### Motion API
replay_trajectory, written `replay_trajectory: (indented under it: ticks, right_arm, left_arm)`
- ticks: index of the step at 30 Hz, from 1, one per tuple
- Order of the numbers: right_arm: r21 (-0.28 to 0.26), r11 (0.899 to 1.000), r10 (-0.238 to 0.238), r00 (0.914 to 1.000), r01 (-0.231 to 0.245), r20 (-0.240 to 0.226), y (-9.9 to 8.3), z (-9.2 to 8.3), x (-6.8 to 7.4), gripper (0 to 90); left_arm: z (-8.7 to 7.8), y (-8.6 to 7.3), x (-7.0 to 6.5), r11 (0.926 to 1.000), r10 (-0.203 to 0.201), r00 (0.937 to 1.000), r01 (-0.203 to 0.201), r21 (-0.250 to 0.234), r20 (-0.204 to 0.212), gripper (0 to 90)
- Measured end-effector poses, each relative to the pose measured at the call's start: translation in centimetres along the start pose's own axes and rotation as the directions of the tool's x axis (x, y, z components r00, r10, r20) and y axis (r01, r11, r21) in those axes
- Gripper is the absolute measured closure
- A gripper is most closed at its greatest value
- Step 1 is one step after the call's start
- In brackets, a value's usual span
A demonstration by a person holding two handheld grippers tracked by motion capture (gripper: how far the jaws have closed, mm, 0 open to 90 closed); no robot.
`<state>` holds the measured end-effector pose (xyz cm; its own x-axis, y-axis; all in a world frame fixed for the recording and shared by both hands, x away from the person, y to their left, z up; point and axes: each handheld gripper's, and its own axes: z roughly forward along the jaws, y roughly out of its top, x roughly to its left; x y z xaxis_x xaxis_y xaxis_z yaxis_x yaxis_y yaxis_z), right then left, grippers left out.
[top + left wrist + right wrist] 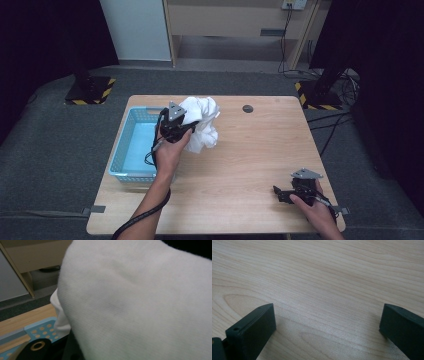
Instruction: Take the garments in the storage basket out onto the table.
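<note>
One white cloth (202,127) pinched in left gripper (186,124) beside blue basket (131,150); right gripper (328,322) spread, idle; lift bundle clear of rim before release

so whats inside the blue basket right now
Bare pale-blue floor shows inside the blue basket. Its right side is covered by the left hand-held gripper, shut on the white cloth, so that part stays unseen.

No readable text, label, brand, number or sign appears on anything in these views.
</note>
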<state>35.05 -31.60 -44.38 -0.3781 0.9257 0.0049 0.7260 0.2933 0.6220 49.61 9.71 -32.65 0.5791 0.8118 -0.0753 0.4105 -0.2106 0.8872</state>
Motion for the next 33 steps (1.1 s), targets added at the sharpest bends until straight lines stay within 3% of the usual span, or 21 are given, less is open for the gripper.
replay_trajectory:
  ticks: [13, 20, 33]
  right_arm:
    - [0.000, 1.000, 0.000, 1.0000, 0.000, 0.000, 0.0, 0.0, 0.0, 0.3]
    - [0.000, 1.000, 0.000, 1.0000, 0.000, 0.000, 0.0, 0.0, 0.0, 0.3]
    - [0.000, 1.000, 0.000, 1.0000, 0.000, 0.000, 0.0, 0.0, 0.0, 0.3]
  left_arm:
    - [2.6, 0.2, -1.7, 0.9999, -0.002, 0.9997, 0.002, 0.016, 0.025, 61.6]
    - [4.1, 0.2, -3.0, 0.9992, 0.030, 0.9991, -0.031, 0.025, 0.032, 61.6]
    - [6.0, 0.1, -4.3, 0.9985, 0.018, 0.9979, -0.021, 0.051, 0.062, 61.6]
